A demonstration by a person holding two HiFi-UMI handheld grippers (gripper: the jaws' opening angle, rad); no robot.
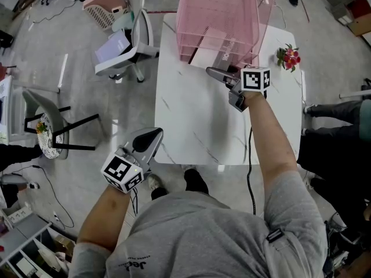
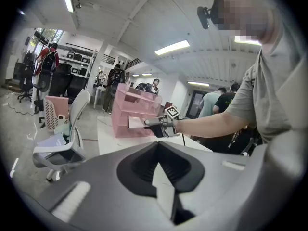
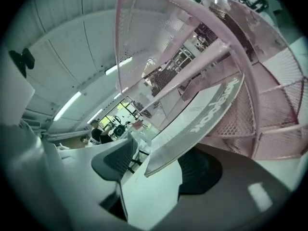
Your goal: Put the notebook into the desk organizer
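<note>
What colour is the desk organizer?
The desk organizer is pink, with mesh walls. It shows best in the head view.

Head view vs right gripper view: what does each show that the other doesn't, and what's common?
Only head view: the whole white marbled table, a small red flower bunch near its far-right corner, and the left gripper by its near-left corner.
Only right gripper view: ceiling strip lights, and the right gripper with its jaws standing apart, the pale notebook edge between them, unpinched.
Both: the pink mesh desk organizer, the notebook sticking out of its front, and the right gripper at it.
</note>
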